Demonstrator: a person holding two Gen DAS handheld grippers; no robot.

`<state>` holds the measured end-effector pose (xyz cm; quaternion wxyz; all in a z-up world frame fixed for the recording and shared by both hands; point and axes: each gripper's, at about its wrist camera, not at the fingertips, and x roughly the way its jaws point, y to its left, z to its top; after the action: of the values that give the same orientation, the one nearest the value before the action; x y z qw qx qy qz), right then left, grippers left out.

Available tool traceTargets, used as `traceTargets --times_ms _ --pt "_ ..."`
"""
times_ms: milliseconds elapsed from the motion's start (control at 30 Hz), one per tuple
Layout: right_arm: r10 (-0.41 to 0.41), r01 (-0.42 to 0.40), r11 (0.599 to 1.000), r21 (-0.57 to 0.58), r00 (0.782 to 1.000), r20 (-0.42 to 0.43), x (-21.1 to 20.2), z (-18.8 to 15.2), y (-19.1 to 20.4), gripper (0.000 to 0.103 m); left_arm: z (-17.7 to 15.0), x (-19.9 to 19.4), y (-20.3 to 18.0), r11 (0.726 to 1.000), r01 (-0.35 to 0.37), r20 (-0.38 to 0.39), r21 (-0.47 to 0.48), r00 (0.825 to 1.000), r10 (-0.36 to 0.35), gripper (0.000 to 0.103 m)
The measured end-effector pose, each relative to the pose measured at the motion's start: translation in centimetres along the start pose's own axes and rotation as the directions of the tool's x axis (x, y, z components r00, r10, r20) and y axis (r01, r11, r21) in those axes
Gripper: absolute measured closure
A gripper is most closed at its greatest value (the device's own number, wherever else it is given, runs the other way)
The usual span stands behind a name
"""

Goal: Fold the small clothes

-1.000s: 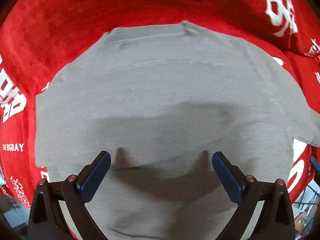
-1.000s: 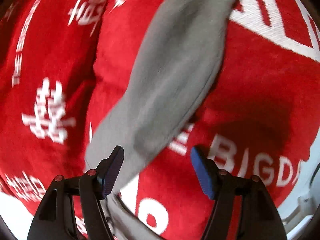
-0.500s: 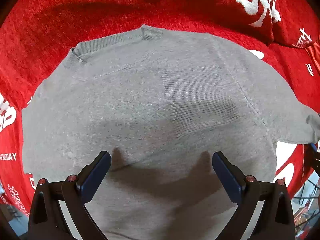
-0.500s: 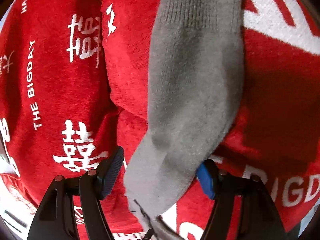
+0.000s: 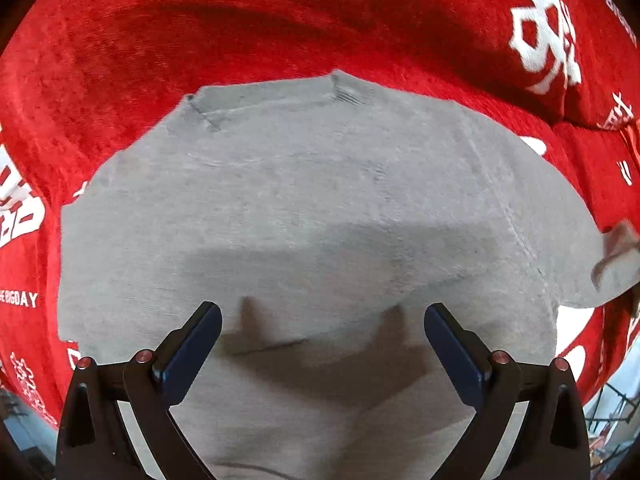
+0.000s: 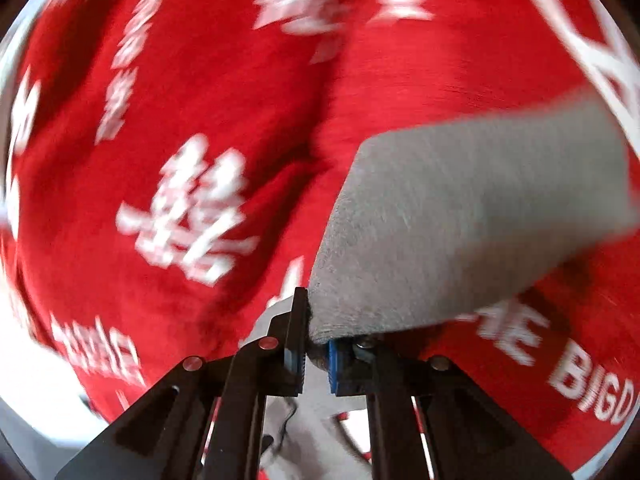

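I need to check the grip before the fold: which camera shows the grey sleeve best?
The right wrist view: the sleeve fills its right half, its end clamped in the right gripper, whose jaws have just closed on it. The left wrist view shows mainly the sweater's body, with only a lifted bit of sleeve at its right edge.

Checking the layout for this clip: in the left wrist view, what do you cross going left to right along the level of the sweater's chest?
Red printed blanket → grey sweater body → shoulder seam → lifted sleeve at the right edge.
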<state>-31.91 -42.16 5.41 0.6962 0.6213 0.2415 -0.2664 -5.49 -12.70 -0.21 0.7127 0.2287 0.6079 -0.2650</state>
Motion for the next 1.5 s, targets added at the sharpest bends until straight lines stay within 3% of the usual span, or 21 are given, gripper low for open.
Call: traceTargets --times_ms 100,167,233,367,467,567,633,667,700,800,933,967,1000,1067,1100,1167,1267,1400,1500 --pt "0.014 -0.029 0.981 -0.191 0.997 -0.079 3.3 -1.5 6.3 0.094 0.2 -0.5 1.4 1.0 0.002 0.013 -0.025 1.0 -0.002 0.001" --pt "-0.006 -0.042 0.944 -0.326 0.99 -0.144 6.0 -3.6 10.2 0.094 0.2 -1.0 2.8 0.999 0.009 0.023 -0.052 1.0 -0.008 0.001" --pt "-0.07 -0.035 0.88 -0.475 0.977 -0.202 9.3 -6.8 14.0 0.094 0.1 -1.4 4.3 0.997 0.014 0.032 -0.076 0.999 -0.012 0.001" --pt "-0.218 -0.053 0.764 -0.643 0.917 -0.334 16.8 -14.6 17.6 0.094 -0.3 -1.5 7.3 0.992 0.014 0.035 -0.125 0.999 -0.01 0.001" --pt "-0.333 -0.008 0.744 -0.668 0.862 -0.381 21.0 -17.9 17.1 0.09 -0.9 -1.2 9.6 0.984 -0.001 0.026 -0.177 1.0 0.006 0.001" --pt "-0.38 0.071 0.803 -0.592 0.827 -0.416 22.8 -18.2 14.7 0.087 -1.8 -1.2 11.7 0.979 -0.02 0.037 -0.202 0.999 0.028 0.001" --pt "-0.325 0.064 0.857 -0.511 0.837 -0.44 22.1 -17.4 13.7 0.067 -2.0 -1.5 12.7 0.979 -0.034 0.05 -0.201 0.998 0.045 0.001" --pt "-0.294 0.059 0.878 -0.475 0.849 -0.439 21.4 -17.0 13.3 0.049 -2.1 -1.5 13.1 0.978 -0.036 0.052 -0.204 0.998 0.047 0.001" --pt "-0.268 0.061 0.893 -0.446 0.867 -0.419 20.5 -16.4 13.2 0.042 -2.1 -1.5 13.5 0.977 -0.029 0.051 -0.209 0.998 0.04 0.001" --pt "-0.252 0.112 0.919 -0.377 0.904 -0.346 19.4 -13.8 12.6 0.042 -2.6 -0.9 14.7 0.972 0.012 0.041 -0.233 0.999 -0.002 0.001" --pt "-0.203 0.158 0.974 -0.163 0.927 -0.315 20.6 -10.7 10.7 0.042 -2.4 -0.4 15.7 0.963 0.046 0.055 -0.266 0.998 -0.032 0.001" --pt "-0.199 0.166 0.977 -0.131 0.932 -0.303 21.1 -10.3 10.5 0.047 -2.3 -0.4 16.0 0.96 0.054 0.059 -0.275 0.997 -0.039 0.001" --pt "-0.201 0.171 0.977 -0.127 0.936 -0.291 21.4 -10.1 10.6 0.068 -2.3 -0.6 16.2 0.958 0.06 0.064 -0.281 0.997 -0.044 0.001" --pt "-0.193 0.146 0.973 -0.178 0.939 -0.284 22.1 -10.3 12.2 0.095 -2.1 -0.5 16.9 0.954 0.073 0.075 -0.292 0.996 -0.053 0.001" --pt "-0.18 0.113 0.966 -0.233 0.941 -0.286 22.3 -11.0 13.7 0.095 -2.1 -0.6 17.3 0.951 0.081 0.079 -0.298 0.995 -0.06 0.001" --pt "-0.162 0.039 0.93 -0.364 0.936 -0.313 22.5 -12.7 16.7 0.095 -2.3 -0.6 18.1 0.946 0.093 0.086 -0.31 0.994 -0.069 0.001" --pt "-0.199 -0.062 0.816 -0.575 0.903 -0.38 23.3 -17.7 20.9 0.095 -2.4 -1.2 19.1 0.933 0.122 0.104 -0.338 0.99 -0.092 0.001" --pt "-0.329 -0.152 0.626 -0.765 0.838 -0.436 24.7 -26.4 23.0 0.095 -2.4 -1.5 20.9 0.91 0.176 0.131 -0.375 0.982 -0.136 0.001" --pt "-0.436 -0.17 0.522 -0.836 0.789 -0.433 25.3 -30.2 21.7 0.095 -2.4 -1.4 22.3 0.885 0.222 0.159 -0.41 0.972 -0.17 0.001"
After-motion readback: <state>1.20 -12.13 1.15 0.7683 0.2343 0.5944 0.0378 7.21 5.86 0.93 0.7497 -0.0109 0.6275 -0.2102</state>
